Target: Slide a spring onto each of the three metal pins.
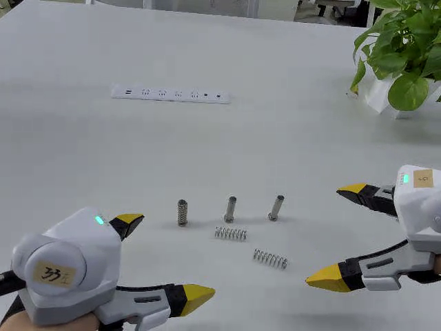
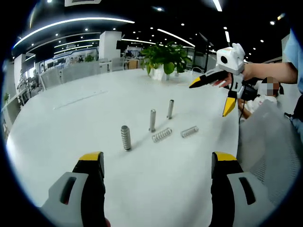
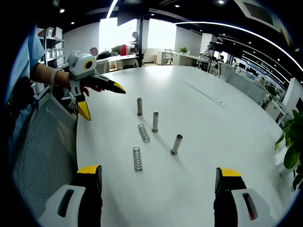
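— Where are the pins being shown?
— 3 are being shown upright in a row on the table [image 1: 83, 152]. The left pin [image 1: 182, 203] is being ringed by the fitted spring [image 1: 182, 215]; the middle pin [image 1: 230, 209] and right pin [image 1: 276, 207] are being shown bare.
— And the loose springs?
— 2 are being seen lying flat just in front: the far spring [image 1: 230, 234] and the near spring [image 1: 270, 258].
— The grippers?
— The left gripper [image 1: 172, 256] and right gripper [image 1: 332, 233] are being held spread wide, either side of the row. A power strip [image 1: 171, 94] and a plant [image 1: 403, 48] are being seen beyond.
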